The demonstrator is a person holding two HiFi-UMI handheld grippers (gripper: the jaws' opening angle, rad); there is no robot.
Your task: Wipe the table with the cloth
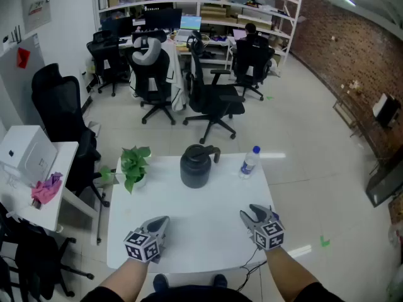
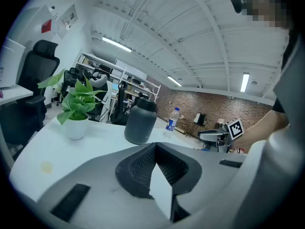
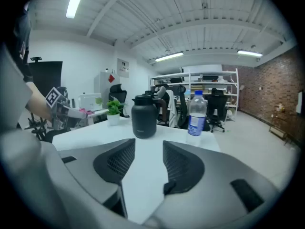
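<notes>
A pink cloth (image 1: 47,190) lies crumpled on a separate white desk at the far left, beside a white box, well away from both grippers. The white table (image 1: 208,231) is directly below me. My left gripper (image 1: 164,220) hovers over its near left part; its pads meet at the tips (image 2: 153,147) with nothing held. Over the near right part, my right gripper (image 1: 250,211) stands open with only bare tabletop between its fingers (image 3: 148,144). Each gripper shows in the other's view: the right gripper (image 2: 214,136) and the left gripper (image 3: 66,111).
At the table's far side stand a potted plant (image 1: 134,165), a dark jug (image 1: 196,165) and a water bottle (image 1: 249,162). A black office chair (image 1: 63,115) sits between the table and the side desk. More chairs and desks fill the back.
</notes>
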